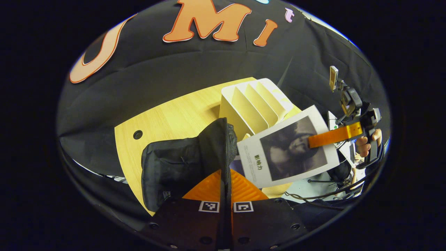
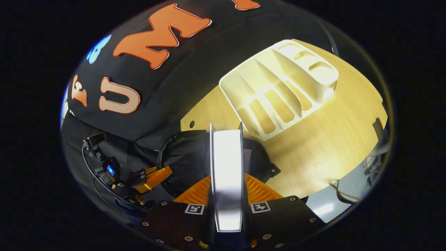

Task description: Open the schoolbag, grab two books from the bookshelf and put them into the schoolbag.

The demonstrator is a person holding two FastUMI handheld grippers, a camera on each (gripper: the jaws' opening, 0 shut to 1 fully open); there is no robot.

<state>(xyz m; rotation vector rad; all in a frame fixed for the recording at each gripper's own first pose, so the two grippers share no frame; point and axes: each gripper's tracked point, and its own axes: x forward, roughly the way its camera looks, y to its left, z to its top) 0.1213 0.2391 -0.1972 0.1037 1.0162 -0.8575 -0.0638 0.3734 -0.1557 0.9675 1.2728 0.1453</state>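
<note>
Left tongs (image 1: 225, 181) pinch the bag (image 1: 181, 164) rim open while right tongs (image 2: 226, 195) clamp a book (image 2: 226, 167) above it, ready, likely, to lower it inside.

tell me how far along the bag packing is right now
Done: the schoolbag looks open, its edge pinched by the left hand-held gripper, and the bookshelf slots look empty. In hand: the right hand-held gripper grips a book right beside the bag opening. Left: lowering it in. Whether another book is already inside is hidden.
</note>
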